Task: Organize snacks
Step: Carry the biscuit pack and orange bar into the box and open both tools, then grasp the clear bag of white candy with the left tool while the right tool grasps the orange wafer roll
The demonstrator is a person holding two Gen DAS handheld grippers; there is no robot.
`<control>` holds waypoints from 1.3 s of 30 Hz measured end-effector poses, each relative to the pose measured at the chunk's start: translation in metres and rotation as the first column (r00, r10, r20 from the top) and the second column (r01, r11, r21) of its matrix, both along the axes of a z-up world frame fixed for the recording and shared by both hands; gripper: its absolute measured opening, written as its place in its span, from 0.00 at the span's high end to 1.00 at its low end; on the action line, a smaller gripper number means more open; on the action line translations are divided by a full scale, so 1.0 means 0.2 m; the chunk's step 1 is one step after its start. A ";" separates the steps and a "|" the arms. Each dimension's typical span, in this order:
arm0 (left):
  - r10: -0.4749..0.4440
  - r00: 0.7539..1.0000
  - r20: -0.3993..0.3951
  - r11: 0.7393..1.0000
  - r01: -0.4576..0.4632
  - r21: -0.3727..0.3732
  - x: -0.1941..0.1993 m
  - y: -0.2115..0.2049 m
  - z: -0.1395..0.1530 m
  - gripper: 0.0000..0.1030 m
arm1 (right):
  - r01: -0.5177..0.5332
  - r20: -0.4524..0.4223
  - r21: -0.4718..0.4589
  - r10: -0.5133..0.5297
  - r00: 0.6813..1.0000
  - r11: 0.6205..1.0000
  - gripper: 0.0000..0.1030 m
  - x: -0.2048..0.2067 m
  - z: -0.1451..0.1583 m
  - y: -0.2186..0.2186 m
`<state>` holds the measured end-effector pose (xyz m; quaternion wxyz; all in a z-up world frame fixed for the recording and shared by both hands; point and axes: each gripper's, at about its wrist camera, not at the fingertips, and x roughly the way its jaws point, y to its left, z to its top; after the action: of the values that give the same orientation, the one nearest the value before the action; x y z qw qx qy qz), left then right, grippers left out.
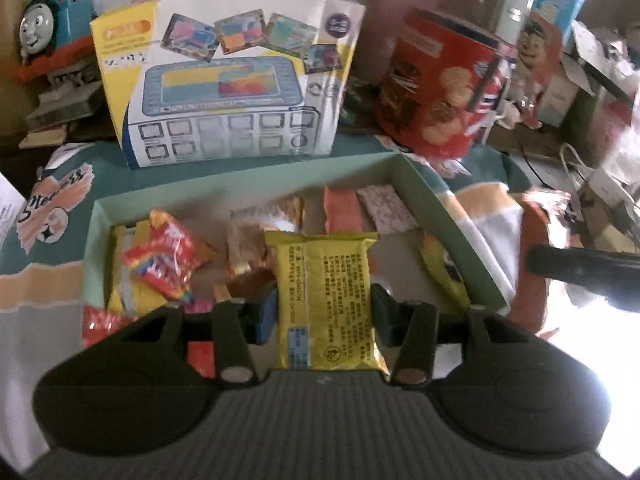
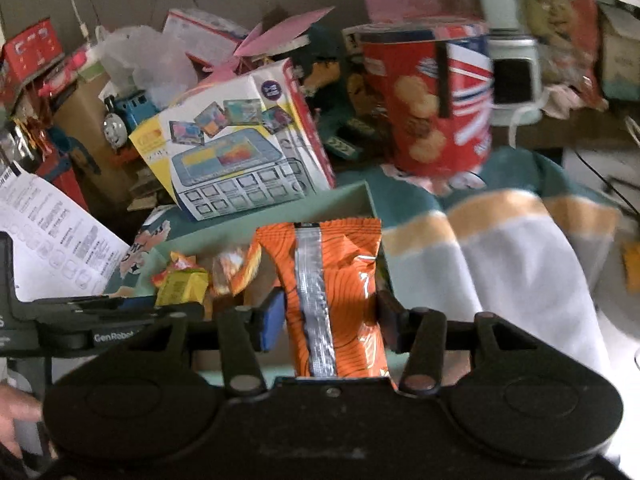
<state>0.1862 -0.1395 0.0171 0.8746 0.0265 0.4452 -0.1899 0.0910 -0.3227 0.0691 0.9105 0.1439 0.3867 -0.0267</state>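
In the left wrist view, the left hand-held gripper (image 1: 325,312) is pinching a yellow snack packet (image 1: 326,300) between its two fingers, the printed back of the packet facing up. The packet is hanging over the near part of a pale green box (image 1: 436,200), which is sitting on a striped cloth (image 1: 48,280) covering the surface. Inside the box, a red candy bag (image 1: 168,256) is lying at the left on top of other yellow wrappers, a salmon-coloured packet (image 1: 342,210) and a pale patterned packet (image 1: 386,208) are resting against the far wall, and another yellow wrapper (image 1: 444,268) is leaning along the right wall. Beyond the box a toy carton (image 1: 228,76) is standing upright, with a blue toy train (image 1: 56,16) to its far left and a red biscuit tin (image 1: 444,80) to its right. A dark part of the other tool is showing at the right edge.

In the right wrist view, the right hand-held gripper (image 2: 330,320) is gripping an orange snack bag (image 2: 340,280) with a silver seam running down its middle. The bag is hovering above the near right corner of the green box (image 2: 320,204). A small yellow packet (image 2: 182,286) is sitting in the box to the left. The toy carton (image 2: 236,148) is leaning beyond the box, the biscuit tin (image 2: 432,100) is standing at the far right, and a printed paper sheet (image 2: 52,240) is lying at the left.
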 end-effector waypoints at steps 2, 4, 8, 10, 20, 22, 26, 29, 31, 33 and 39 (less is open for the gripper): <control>0.004 1.000 -0.007 1.000 -0.004 0.015 0.05 -0.03 -0.04 0.54 | -0.019 -0.031 -0.023 0.018 0.999 1.000 0.53 0.14 -0.05 0.03; 0.004 1.000 -0.025 1.000 -0.003 0.030 0.10 -0.07 -0.10 0.54 | -0.038 -0.064 -0.034 0.036 0.997 0.999 0.53 0.25 -0.11 0.05; 0.008 0.998 -0.067 0.999 -0.006 0.038 0.16 -0.10 -0.20 0.54 | -0.053 -0.125 -0.042 0.047 0.991 0.998 0.53 0.38 -0.24 0.06; 0.003 0.997 -0.080 0.999 0.001 0.040 0.16 -0.11 -0.24 0.54 | -0.045 -0.143 -0.035 0.039 0.989 0.998 0.53 0.41 -0.29 0.05; 0.030 0.999 -0.038 0.996 -0.027 0.079 0.12 -0.11 -0.29 0.02 | 0.019 -0.097 -0.009 -0.020 0.995 1.000 0.02 0.36 -0.31 0.00; 0.031 0.998 -0.051 0.997 -0.027 0.072 0.11 -0.10 -0.28 0.02 | 0.033 -0.085 0.002 -0.032 0.996 0.999 0.00 0.33 -0.29 -0.01; 0.040 0.997 -0.072 0.997 -0.036 0.062 0.06 -0.05 -0.26 0.00 | 0.057 -0.090 0.029 -0.054 0.994 0.998 0.00 0.25 -0.26 -0.01; 0.046 0.996 -0.076 0.997 -0.041 0.061 0.01 -0.01 -0.24 0.00 | 0.066 -0.091 0.038 -0.062 0.994 0.997 0.00 0.17 -0.24 0.00; 0.047 0.996 -0.073 0.997 -0.043 0.058 -0.04 0.02 -0.22 0.00 | 0.073 -0.091 0.045 -0.068 0.994 0.996 0.00 0.11 -0.23 0.01; 0.050 0.996 -0.070 0.997 -0.046 0.055 -0.08 0.05 -0.20 0.00 | 0.082 -0.088 0.057 -0.077 0.993 0.995 0.00 0.05 -0.21 0.01; 0.053 0.997 -0.059 0.997 -0.049 0.057 -0.21 0.12 -0.14 0.00 | 0.097 -0.091 0.069 -0.090 0.992 0.993 0.00 -0.16 -0.18 0.05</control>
<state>0.1446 -0.1160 -0.0107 0.8643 0.0336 0.4770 -0.1558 0.0599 -0.3136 0.0335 0.8846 0.1938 0.4198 -0.0615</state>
